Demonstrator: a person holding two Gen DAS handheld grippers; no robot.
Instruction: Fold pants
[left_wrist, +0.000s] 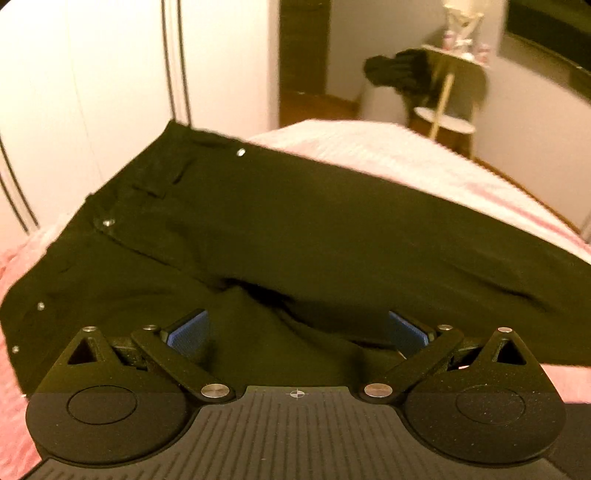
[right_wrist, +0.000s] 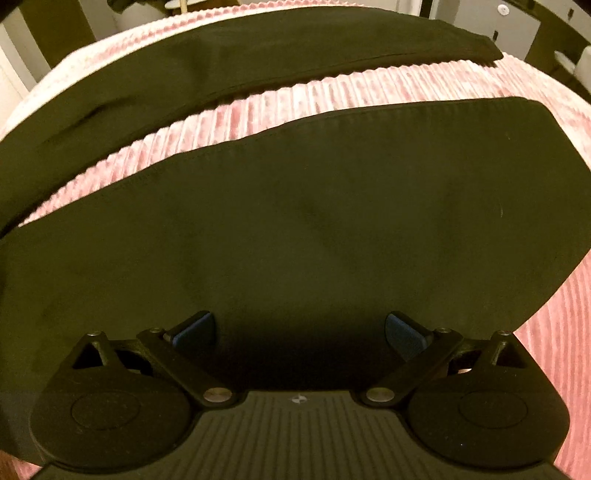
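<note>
Black pants (left_wrist: 295, 229) lie flat on the pink ribbed bedspread (right_wrist: 406, 88), legs apart. Left gripper (left_wrist: 297, 328) and right gripper (right_wrist: 299, 326): jaws spread, nothing held. Best pinch the near leg's edge at both points together, then carry it evenly over the far leg.

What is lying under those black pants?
The black cotton pants lie on a pink ribbed bedspread, which shows between the two legs and around the edges. Whatever is directly beneath the fabric is covered.
</note>
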